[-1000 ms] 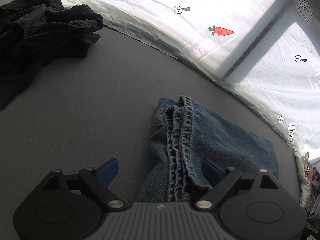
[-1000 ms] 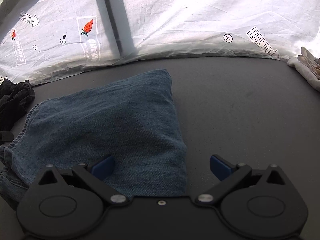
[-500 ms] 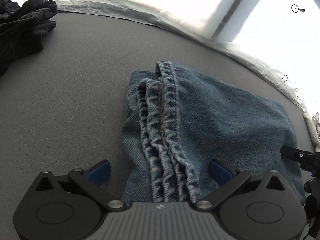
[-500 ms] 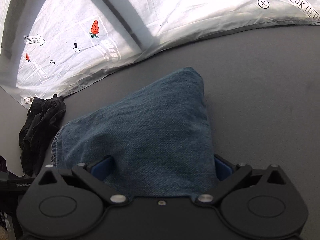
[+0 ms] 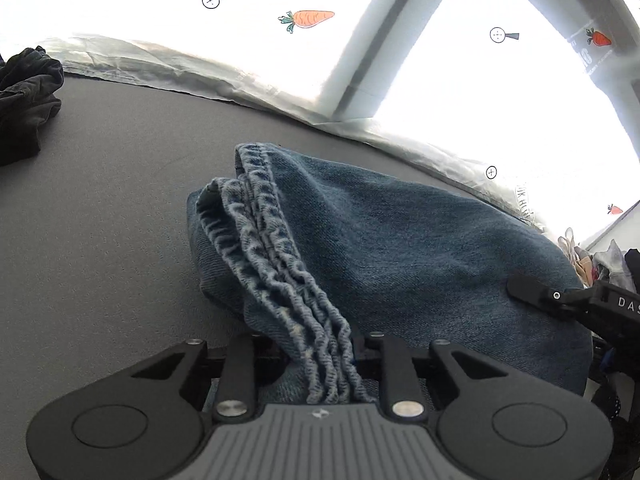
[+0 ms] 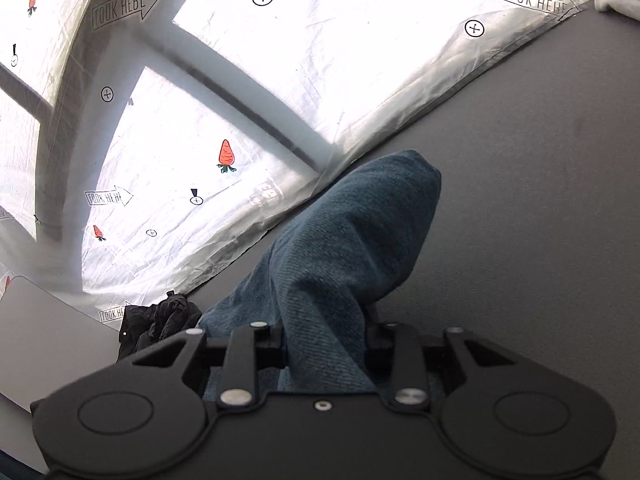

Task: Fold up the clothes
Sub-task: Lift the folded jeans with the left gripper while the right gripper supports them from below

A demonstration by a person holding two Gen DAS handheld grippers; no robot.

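Note:
A folded pair of blue denim jeans lies on the grey table. My left gripper is shut on its bunched elastic waistband at the near edge. My right gripper is shut on the other end of the jeans and lifts that cloth into a ridge. The right gripper's black body also shows at the right edge of the left wrist view, resting against the denim.
A pile of black clothes lies at the far left of the table and shows in the right wrist view. A white printed sheet hangs behind the table edge. More clothes sit at the far right.
Both grippers closed on the jeans: the left on the waistband, the right on the opposite end. The denim has been raised off the table and both views have tilted upward.

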